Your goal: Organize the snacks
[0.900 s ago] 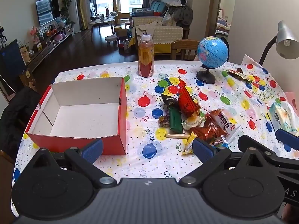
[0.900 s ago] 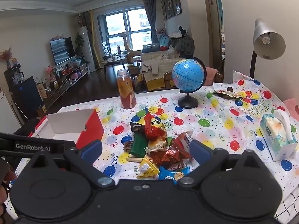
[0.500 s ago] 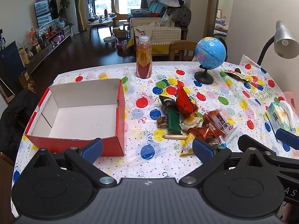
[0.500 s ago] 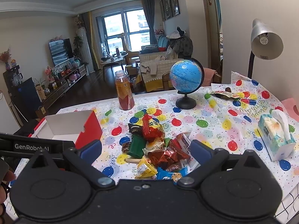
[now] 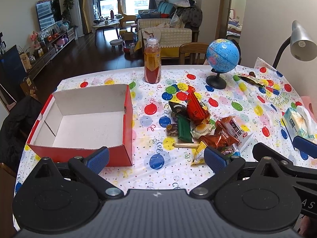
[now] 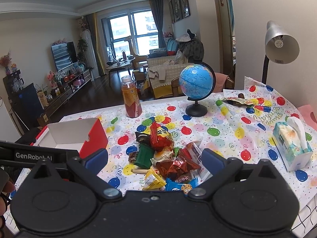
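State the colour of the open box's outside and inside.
The open box is red outside, plain white inside. Left wrist view shows it best.

Red box near half hidden behind left gripper body

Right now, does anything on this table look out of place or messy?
Yes. The snack packets lie in a loose heap on the tablecloth, overlapping each other, while the red box beside them sits empty. One more wrapper lies apart, past the globe. Nothing looks spilled or damaged.
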`<state>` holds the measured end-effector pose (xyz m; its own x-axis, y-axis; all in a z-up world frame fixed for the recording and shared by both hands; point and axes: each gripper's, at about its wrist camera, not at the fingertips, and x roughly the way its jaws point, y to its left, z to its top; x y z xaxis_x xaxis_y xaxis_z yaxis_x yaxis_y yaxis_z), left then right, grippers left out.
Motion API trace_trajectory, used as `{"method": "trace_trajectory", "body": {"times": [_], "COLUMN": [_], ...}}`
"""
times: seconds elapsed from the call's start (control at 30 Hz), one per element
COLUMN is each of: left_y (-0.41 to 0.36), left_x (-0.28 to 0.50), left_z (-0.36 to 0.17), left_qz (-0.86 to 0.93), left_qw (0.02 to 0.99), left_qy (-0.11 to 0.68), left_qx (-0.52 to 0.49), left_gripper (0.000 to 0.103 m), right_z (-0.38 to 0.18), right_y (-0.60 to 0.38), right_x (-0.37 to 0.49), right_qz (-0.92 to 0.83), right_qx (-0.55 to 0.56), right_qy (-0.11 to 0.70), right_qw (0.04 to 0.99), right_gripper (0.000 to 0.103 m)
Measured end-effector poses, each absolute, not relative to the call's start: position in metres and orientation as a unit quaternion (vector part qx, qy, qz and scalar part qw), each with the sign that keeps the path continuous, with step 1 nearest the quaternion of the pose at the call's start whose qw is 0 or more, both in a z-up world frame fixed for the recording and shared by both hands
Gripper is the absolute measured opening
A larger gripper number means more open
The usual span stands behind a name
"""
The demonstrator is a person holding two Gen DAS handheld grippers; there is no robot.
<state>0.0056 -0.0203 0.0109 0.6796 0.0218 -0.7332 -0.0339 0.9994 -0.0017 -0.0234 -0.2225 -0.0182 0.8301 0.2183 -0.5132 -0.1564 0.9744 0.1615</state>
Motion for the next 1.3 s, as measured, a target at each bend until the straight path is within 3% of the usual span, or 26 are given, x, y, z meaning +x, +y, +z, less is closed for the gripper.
{"method": "trace_trajectory", "body": {"times": [0.5, 0.67, 1.13, 1.3], "left_y": [-0.017, -0.016, -0.034, -0.052], "left_x": [0.017, 0.035, 0.095, 0.121], "left_z": [0.005, -0.007, -0.07, -0.098], "left_qz": [0.001, -0.012, -0.038, -0.053], "left_qw": [0.914, 0.904, 0.883, 0.867], "left_qy": [0.406, 0.427, 0.469, 0.496], "left_qx": [-0.008, -0.012, 0.008, 0.006], "left_gripper": [0.102, 0.102, 0.102, 0.102], "right_z": [-0.014, -0.023, -0.103, -0.135], "right_y": [-0.22, -0.225, -0.239, -0.241], "right_x": [-0.019, -0.006, 0.033, 0.051], "right_qz": [0.09, 0.086, 0.061, 0.07], "right_qx": [0.05, 0.072, -0.003, 0.02], "right_qy": [0.27, 0.31, 0.41, 0.438], "right_qw": [0.957, 0.944, 0.91, 0.896], "right_gripper": [0.101, 0.101, 0.091, 0.091]}}
